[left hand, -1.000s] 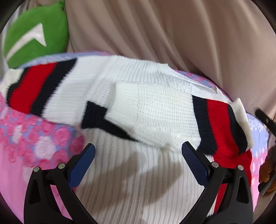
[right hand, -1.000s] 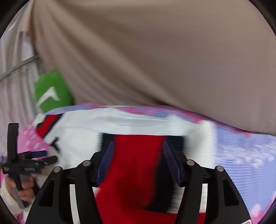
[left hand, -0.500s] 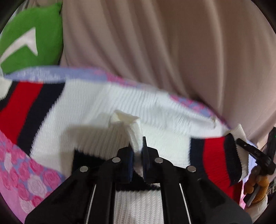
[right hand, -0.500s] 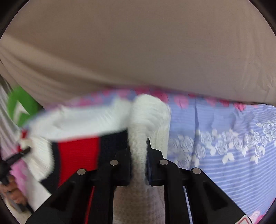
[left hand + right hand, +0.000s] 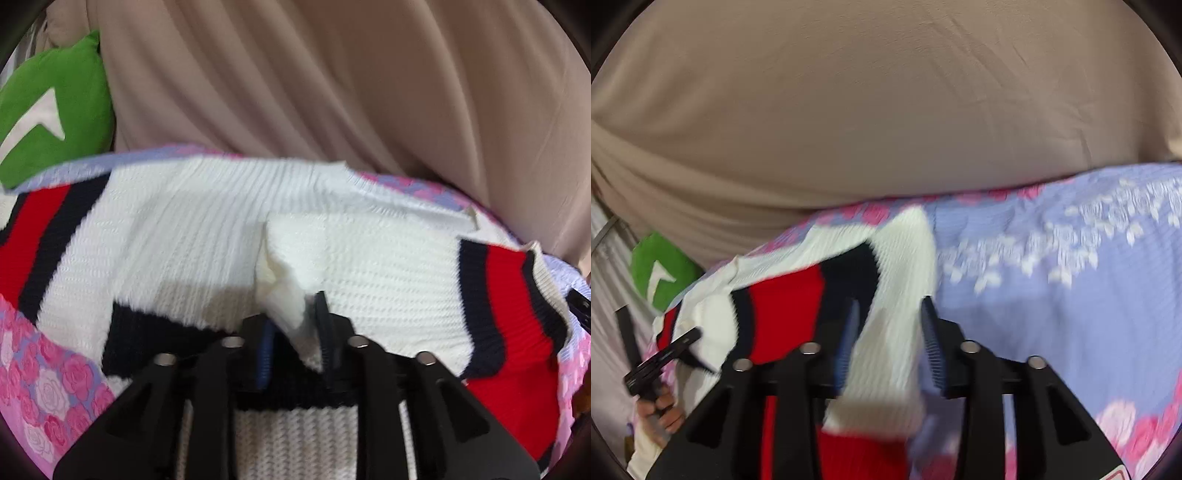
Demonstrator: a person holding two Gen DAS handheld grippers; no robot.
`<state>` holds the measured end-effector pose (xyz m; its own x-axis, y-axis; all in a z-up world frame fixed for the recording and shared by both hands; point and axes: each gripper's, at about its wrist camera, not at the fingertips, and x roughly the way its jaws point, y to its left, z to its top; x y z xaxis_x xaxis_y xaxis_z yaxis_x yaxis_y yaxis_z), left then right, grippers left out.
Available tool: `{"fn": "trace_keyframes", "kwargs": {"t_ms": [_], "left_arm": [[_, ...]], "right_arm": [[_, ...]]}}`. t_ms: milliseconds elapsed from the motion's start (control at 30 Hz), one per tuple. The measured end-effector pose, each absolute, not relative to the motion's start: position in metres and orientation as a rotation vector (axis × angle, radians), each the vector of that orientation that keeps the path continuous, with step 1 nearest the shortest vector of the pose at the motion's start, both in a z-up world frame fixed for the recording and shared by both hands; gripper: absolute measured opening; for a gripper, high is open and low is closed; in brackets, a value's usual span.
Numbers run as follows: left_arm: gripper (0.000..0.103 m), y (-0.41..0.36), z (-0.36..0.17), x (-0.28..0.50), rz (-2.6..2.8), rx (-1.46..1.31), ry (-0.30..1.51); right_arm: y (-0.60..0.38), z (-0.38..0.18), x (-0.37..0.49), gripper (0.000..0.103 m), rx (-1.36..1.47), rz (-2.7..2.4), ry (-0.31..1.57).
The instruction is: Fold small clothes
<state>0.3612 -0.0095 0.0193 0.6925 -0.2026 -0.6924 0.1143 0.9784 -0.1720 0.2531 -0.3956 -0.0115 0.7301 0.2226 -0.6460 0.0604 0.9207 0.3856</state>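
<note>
A white knit sweater (image 5: pixel 207 236) with red and navy stripes lies spread on the floral bedspread (image 5: pixel 44 387). One sleeve (image 5: pixel 388 266) is folded across its body. My left gripper (image 5: pixel 293 343) hovers low over the middle; its jaws are opening, and a raised pinch of white knit (image 5: pixel 284 306) stands loosely between them. In the right wrist view my right gripper (image 5: pixel 888 343) is opening too, with the sleeve's white ribbed cuff (image 5: pixel 890 325) lying between its pads. A hand (image 5: pixel 661 413) holding the left gripper (image 5: pixel 661 362) shows at the far left.
A green cushion (image 5: pixel 48 107) sits at the back left. Beige draped cloth (image 5: pixel 332 92) rises right behind the sweater. To the right of the cuff the bedspread (image 5: pixel 1052 295) is lilac with white flowers. The right gripper's tip (image 5: pixel 581 306) pokes in at the left view's right edge.
Both grippers went from wide open to pinched on white knit and now spread apart again. The right gripper rolled and shifted, so the cuff now sits lower on the bedspread.
</note>
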Motion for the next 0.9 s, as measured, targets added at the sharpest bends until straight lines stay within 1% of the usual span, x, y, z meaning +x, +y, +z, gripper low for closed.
{"fn": "trace_keyframes", "kwargs": {"t_ms": [33, 67, 100, 133, 167, 200, 233, 267, 300, 367, 433, 500, 633, 700, 733, 800, 833, 900], "left_arm": [[0.032, -0.006, 0.020, 0.362, -0.200, -0.164, 0.789], [0.045, -0.002, 0.020, 0.360, -0.212, -0.193, 0.780], [0.048, 0.001, 0.020, 0.361, -0.206, -0.212, 0.775], [0.046, 0.003, 0.021, 0.359, -0.209, -0.222, 0.777], [0.039, 0.003, 0.021, 0.359, -0.205, -0.222, 0.778], [0.030, 0.003, 0.021, 0.357, -0.193, -0.213, 0.777], [0.018, 0.001, 0.021, 0.356, -0.176, -0.206, 0.778], [0.015, 0.017, 0.021, 0.351, -0.177, -0.215, 0.776], [0.013, 0.018, 0.021, 0.351, -0.173, -0.223, 0.775], [0.013, 0.017, 0.017, 0.355, -0.175, -0.213, 0.787], [0.013, 0.011, 0.016, 0.357, -0.180, -0.199, 0.791], [0.013, 0.016, 0.018, 0.352, -0.176, -0.178, 0.790], [0.013, 0.011, 0.018, 0.353, -0.177, -0.169, 0.790], [0.013, 0.011, 0.019, 0.352, -0.172, -0.160, 0.789], [0.013, 0.012, 0.019, 0.352, -0.170, -0.156, 0.788], [0.013, 0.010, 0.018, 0.352, -0.170, -0.155, 0.788], [0.014, 0.011, 0.018, 0.352, -0.171, -0.159, 0.789], [0.015, 0.011, 0.017, 0.353, -0.174, -0.167, 0.790]], "right_arm": [[-0.391, -0.020, 0.248, 0.057, 0.391, 0.119, 0.785], [-0.377, -0.026, 0.251, 0.057, 0.379, 0.127, 0.807], [-0.371, -0.037, 0.251, 0.058, 0.356, 0.115, 0.819], [-0.368, -0.043, 0.251, 0.044, 0.320, 0.095, 0.827], [-0.367, -0.044, 0.248, 0.030, 0.300, 0.083, 0.814], [-0.367, -0.038, 0.241, 0.025, 0.327, 0.097, 0.767], [-0.369, -0.027, 0.236, 0.023, 0.362, 0.126, 0.702], [-0.370, -0.014, 0.227, 0.022, 0.363, 0.143, 0.653], [-0.371, -0.006, 0.222, 0.022, 0.354, 0.145, 0.631], [-0.381, -0.013, 0.226, 0.022, 0.343, 0.103, 0.680], [-0.395, -0.048, 0.241, 0.023, 0.357, 0.027, 0.825], [-0.399, -0.040, 0.240, 0.024, 0.375, 0.049, 0.813], [-0.405, -0.015, 0.226, 0.029, 0.320, -0.064, 0.710], [-0.397, 0.008, 0.230, 0.036, 0.309, -0.077, 0.641], [-0.396, 0.012, 0.241, 0.044, 0.298, -0.064, 0.639], [-0.392, 0.010, 0.276, 0.054, 0.275, -0.034, 0.672], [-0.398, 0.012, 0.291, 0.055, 0.274, -0.030, 0.694], [-0.401, -0.003, 0.335, 0.056, 0.290, -0.052, 0.768]]}}
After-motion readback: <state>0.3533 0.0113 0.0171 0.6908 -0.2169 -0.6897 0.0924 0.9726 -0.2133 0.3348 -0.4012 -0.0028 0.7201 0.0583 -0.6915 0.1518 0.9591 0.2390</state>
